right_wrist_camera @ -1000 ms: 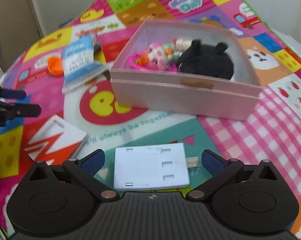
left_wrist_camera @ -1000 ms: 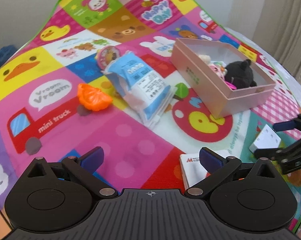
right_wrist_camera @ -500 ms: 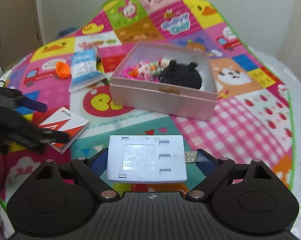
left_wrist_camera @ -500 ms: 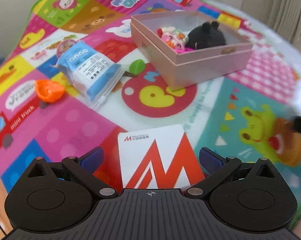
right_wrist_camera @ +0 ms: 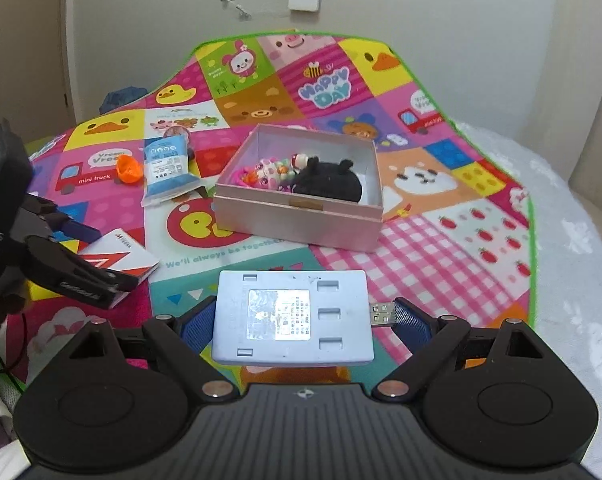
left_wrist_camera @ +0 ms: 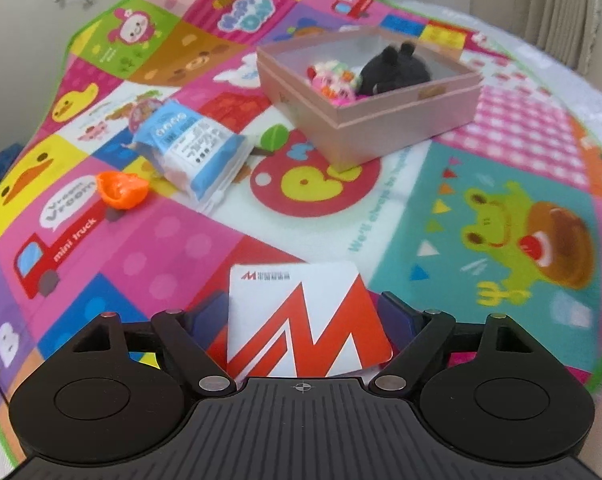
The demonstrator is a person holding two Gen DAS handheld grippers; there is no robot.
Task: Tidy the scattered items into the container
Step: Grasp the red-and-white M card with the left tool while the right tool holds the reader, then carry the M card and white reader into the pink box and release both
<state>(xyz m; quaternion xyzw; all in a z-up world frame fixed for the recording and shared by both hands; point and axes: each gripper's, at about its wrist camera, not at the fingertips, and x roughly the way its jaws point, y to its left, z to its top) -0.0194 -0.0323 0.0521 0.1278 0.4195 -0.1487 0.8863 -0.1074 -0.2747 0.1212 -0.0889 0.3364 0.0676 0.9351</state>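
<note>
A pink box [left_wrist_camera: 381,120] [right_wrist_camera: 297,220] stands open on the play mat with a black plush [left_wrist_camera: 397,68] [right_wrist_camera: 329,184] and small colourful toys inside. My left gripper [left_wrist_camera: 303,316] [right_wrist_camera: 117,258] is low on the mat; its jaws are closing on a red-and-white pack [left_wrist_camera: 301,320] [right_wrist_camera: 135,254], with the pads against both of its sides. My right gripper [right_wrist_camera: 305,322] is shut on a pale blue flat device [right_wrist_camera: 261,288] with a USB plug, held above the mat in front of the box. A blue-white packet [left_wrist_camera: 197,152] [right_wrist_camera: 167,172] and an orange toy [left_wrist_camera: 121,190] [right_wrist_camera: 130,170] lie left of the box.
A green round piece [left_wrist_camera: 275,138] sits between the packet and the box, and a round pink item [left_wrist_camera: 143,110] peeks out behind the packet. The mat's green edge [right_wrist_camera: 533,216] meets a white blanket [right_wrist_camera: 573,240] on the right. A wall stands behind.
My left gripper slid over the red-and-white pack and its jaws narrowed onto it. My right gripper closed on the blue device, lifted it and drew back from the box.
</note>
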